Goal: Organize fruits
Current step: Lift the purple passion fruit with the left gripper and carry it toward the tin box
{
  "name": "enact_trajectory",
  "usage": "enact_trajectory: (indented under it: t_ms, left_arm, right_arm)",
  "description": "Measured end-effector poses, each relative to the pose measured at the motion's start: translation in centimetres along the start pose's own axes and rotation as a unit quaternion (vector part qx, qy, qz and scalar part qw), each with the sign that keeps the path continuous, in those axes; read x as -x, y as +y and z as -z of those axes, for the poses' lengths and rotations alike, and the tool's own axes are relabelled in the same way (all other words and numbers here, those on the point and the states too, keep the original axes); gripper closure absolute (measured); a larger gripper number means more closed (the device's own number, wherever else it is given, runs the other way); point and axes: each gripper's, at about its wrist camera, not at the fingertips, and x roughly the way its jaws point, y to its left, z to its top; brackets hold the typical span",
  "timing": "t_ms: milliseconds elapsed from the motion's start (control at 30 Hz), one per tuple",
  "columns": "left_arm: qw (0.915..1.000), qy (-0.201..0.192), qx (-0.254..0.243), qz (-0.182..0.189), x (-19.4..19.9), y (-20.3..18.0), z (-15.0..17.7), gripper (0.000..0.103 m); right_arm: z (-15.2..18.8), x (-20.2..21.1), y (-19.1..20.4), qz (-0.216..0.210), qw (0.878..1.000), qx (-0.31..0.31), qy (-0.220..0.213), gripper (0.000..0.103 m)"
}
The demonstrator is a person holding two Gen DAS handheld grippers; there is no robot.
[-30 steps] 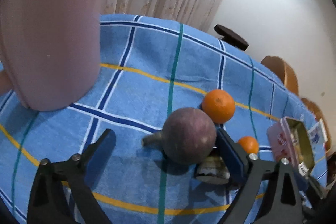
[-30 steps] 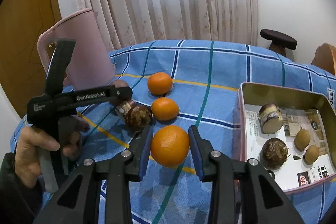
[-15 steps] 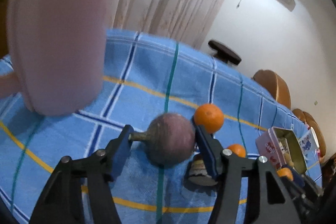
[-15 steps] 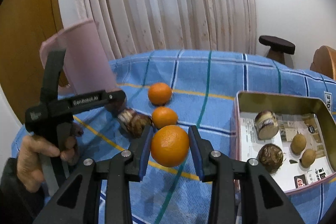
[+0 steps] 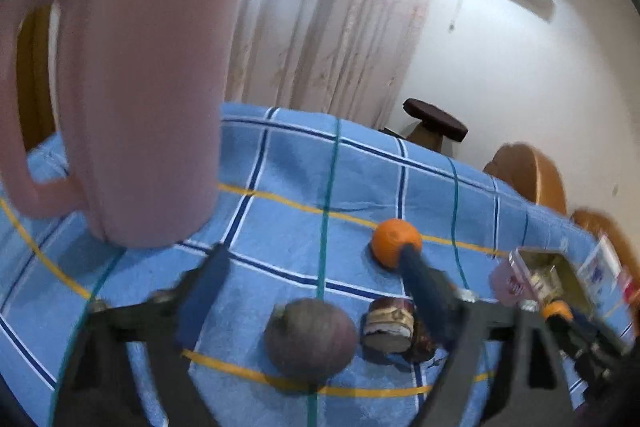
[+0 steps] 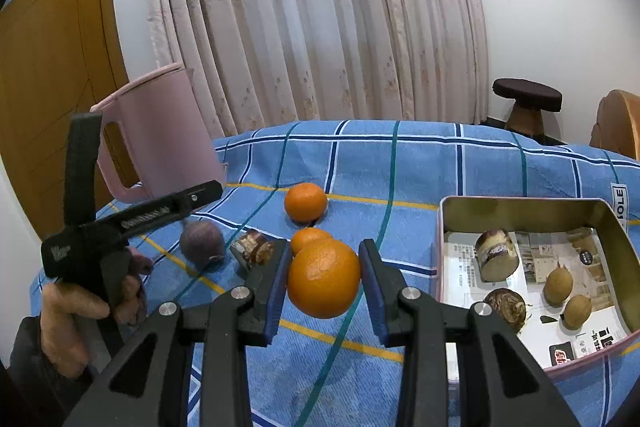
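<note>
Tongs in your right hand (image 6: 324, 281) gripped a large orange (image 6: 324, 283) between both blue pads, raised above the blue checked cloth (image 6: 400, 163) on the bench, just left of the open tin (image 6: 520, 205). Inside that tin lay a cut brown root piece (image 6: 496, 259), a round brown bulb (image 6: 505, 309) and two small brown fruits (image 6: 568, 297). Left of the tin, on the cloth, sat two more oranges: one (image 6: 306, 202) farther back, a smaller one (image 6: 308, 238) partly hidden behind the held fruit. Your left tongs (image 5: 316, 263) stood wide apart and held nothing; below them rested a purple round fruit (image 5: 311, 337), touching neither finger, with a cut brown root (image 5: 390, 325) just beside it. Far left of the tin stood the pink jug (image 6: 160, 135).
</note>
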Motion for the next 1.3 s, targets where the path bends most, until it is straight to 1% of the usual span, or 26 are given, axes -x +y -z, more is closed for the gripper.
enact_trajectory:
  t_ms: [67, 133, 200, 233, 300, 367, 467, 533, 600, 633, 700, 733, 767, 800, 833, 867, 967, 1067, 1167, 1233, 1300]
  left_arm:
    - [0.9993, 0.007, 0.034, 0.014, 0.0, 1.1, -0.1, 0.009]
    - [0.9982, 0.016, 0.057, 0.012, -0.2, 2.0, -0.3, 0.009]
    - [0.9975, 0.037, 0.06, 0.005, -0.7, 2.3, -0.1, 0.009]
    - [0.9966, 0.057, 0.059, 0.004, -1.0, 2.2, 0.2, 0.01]
    - [0.9951, 0.083, 0.054, -0.003, -1.0, 2.0, 0.7, 0.01]
    - [0.9943, 0.098, 0.041, 0.005, -0.2, 1.8, 1.5, 0.01]
    - [0.9941, 0.107, 0.016, 0.009, 0.9, 1.5, 2.7, 0.01]
    - [0.9928, 0.12, -0.004, 0.002, 1.3, 1.2, 3.8, 0.01]
    - [0.9909, 0.13, -0.029, -0.017, 1.1, 0.4, 4.9, 0.01]
    - [0.9897, 0.131, -0.045, -0.037, 0.7, -0.1, 5.2, 0.011]
    - [0.9883, 0.13, -0.058, -0.054, 0.1, -0.4, 5.2, 0.015]
    - [0.988, 0.127, -0.062, -0.063, 0.0, -0.4, 5.1, 0.019]
    - [0.9884, 0.124, -0.061, -0.063, -0.1, -0.4, 5.0, 0.027]
    - [0.9903, 0.12, -0.053, -0.048, 0.0, -0.2, 4.9, 0.032]
    - [0.9913, 0.117, -0.048, -0.035, 0.4, -0.1, 4.9, 0.042]
    - [0.9917, 0.117, -0.047, -0.027, 0.4, 0.0, 4.9, 0.045]
    - [0.9914, 0.118, -0.052, -0.027, 0.6, -0.2, 4.9, 0.048]
    - [0.9921, 0.114, -0.048, -0.025, 0.7, -0.3, 4.8, 0.051]
    - [0.9948, 0.088, -0.043, -0.029, 1.6, -0.6, 4.9, 0.051]
    - [0.9958, 0.067, -0.056, -0.028, 2.4, -1.7, 5.1, 0.051]
    - [0.9962, 0.055, -0.064, -0.018, 2.8, -2.9, 5.2, 0.051]
  right_arm:
    - [0.0, 0.0, 0.0, -0.001, 1.0, 0.001, 0.0, 0.066]
    - [0.0, -0.1, 0.0, -0.002, 1.0, 0.0, 0.0, 0.066]
    - [-0.1, -0.1, 0.0, -0.003, 1.0, -0.001, 0.001, 0.066]
    - [-0.1, -0.2, -0.1, -0.004, 1.0, -0.001, 0.001, 0.066]
    - [-0.1, -0.2, -0.1, -0.005, 1.0, -0.002, 0.003, 0.066]
    - [-0.2, -0.2, -0.2, -0.006, 1.0, -0.003, 0.004, 0.066]
    - [-0.2, -0.3, -0.4, -0.009, 1.0, -0.009, 0.006, 0.066]
    - [-0.2, -0.3, -0.6, -0.01, 1.0, -0.012, 0.008, 0.066]
    - [-0.3, -0.3, -0.7, -0.015, 1.0, -0.017, 0.011, 0.066]
    - [-0.2, -0.3, -0.7, -0.018, 1.0, -0.02, 0.012, 0.066]
    - [-0.2, -0.3, -0.7, -0.023, 0.999, -0.022, 0.013, 0.066]
    - [-0.2, -0.2, -0.6, -0.022, 0.999, -0.02, 0.012, 0.066]
    - [-0.2, -0.2, -0.5, -0.02, 1.0, -0.018, 0.011, 0.066]
    - [-0.2, -0.1, -0.4, -0.02, 1.0, -0.017, 0.01, 0.066]
    - [-0.2, -0.1, -0.4, -0.02, 1.0, -0.018, 0.009, 0.066]
    - [-0.2, -0.1, -0.4, -0.019, 1.0, -0.018, 0.01, 0.066]
    - [-0.2, -0.1, -0.7, -0.017, 0.999, -0.026, 0.012, 0.066]
    - [-0.4, 0.2, -1.4, -0.026, 0.999, -0.043, 0.009, 0.066]
    - [-0.7, 0.9, -2.0, -0.038, 0.998, -0.05, -0.003, 0.066]
    - [-0.8, 1.5, -2.3, -0.044, 0.998, -0.051, -0.011, 0.066]
    - [-0.9, 2.0, -2.5, -0.045, 0.998, -0.049, -0.018, 0.066]
